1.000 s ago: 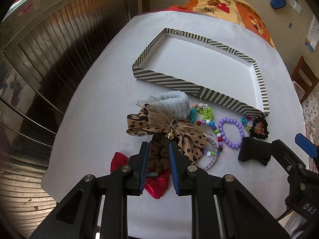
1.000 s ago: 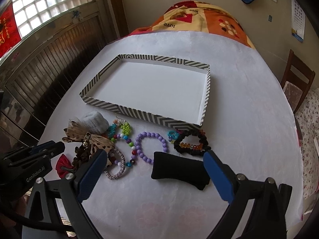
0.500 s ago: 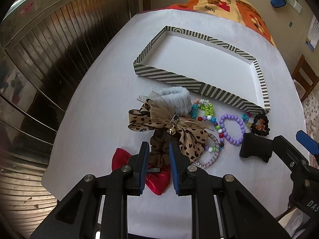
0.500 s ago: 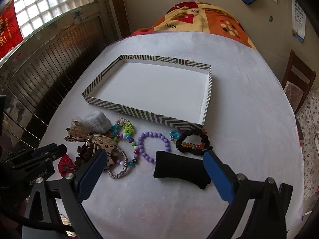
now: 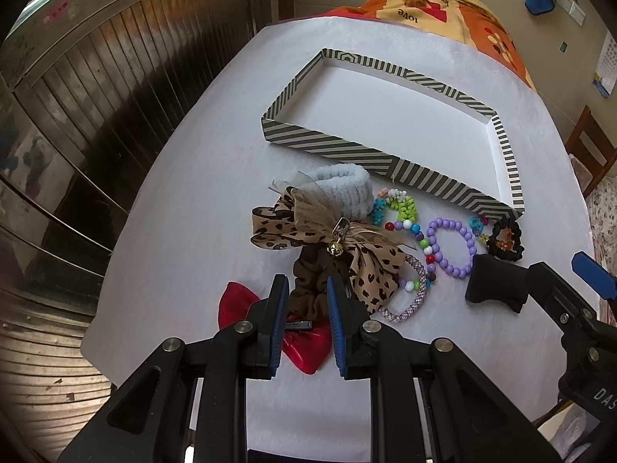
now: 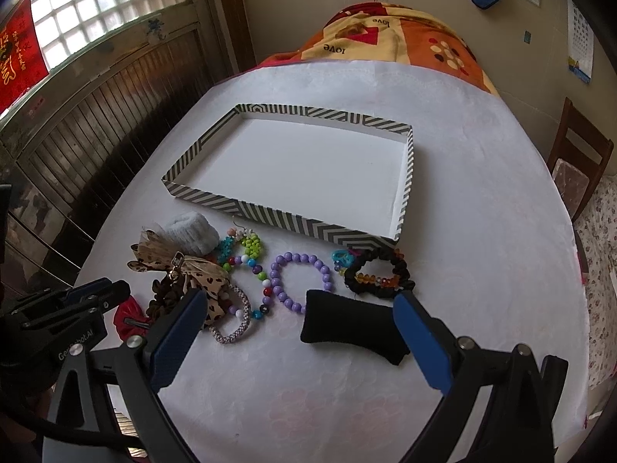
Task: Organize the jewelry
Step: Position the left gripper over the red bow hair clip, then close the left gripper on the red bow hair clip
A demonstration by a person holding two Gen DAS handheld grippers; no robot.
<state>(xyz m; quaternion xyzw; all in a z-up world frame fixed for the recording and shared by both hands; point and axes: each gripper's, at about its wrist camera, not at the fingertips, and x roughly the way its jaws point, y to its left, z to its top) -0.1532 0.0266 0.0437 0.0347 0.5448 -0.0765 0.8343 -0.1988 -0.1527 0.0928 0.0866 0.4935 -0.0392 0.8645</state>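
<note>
The jewelry lies in a loose row on the white-clothed counter (image 6: 482, 231), just on the near side of the striped tray (image 6: 270, 214), whose white floor holds nothing. Seen from the right wrist camera, the purple bead bracelet (image 6: 299, 281) sits near the middle of the row. At its 3 o'clock is the black scrunchie with amber beads (image 6: 380, 277), with a small turquoise piece between them close to the tray wall. At the bracelet's 9 o'clock runs a strand of mixed coloured beads (image 6: 254, 270), and beyond it a green bead cluster (image 6: 252, 247) and a pale blue fluffy band (image 6: 191, 233) near the tray's corner. At 8 o'clock from the bracelet a woven pink-white bangle (image 6: 233, 332) lies partly under a leopard-print bow (image 5: 308, 227) with a small gold bell.

A brown scrunchie (image 5: 310, 285) lies under that bow, at its 6 o'clock, and a red satin bow (image 5: 308, 351) shows at the near edge of the pile.

The left claw (image 5: 307, 289) is clenched on the brown scrunchie, its blue pads pressing the gathered cloth from both sides. The right claw (image 6: 297, 320) is released, fingers spread wide, with a black cushion (image 6: 351, 324) on the counter between them and neither pad touching it.

Past the counter's far end, at 12 o'clock, lies an orange patterned blanket (image 6: 405, 38); a wooden chair (image 6: 578, 166) stands at 3 o'clock.
</note>
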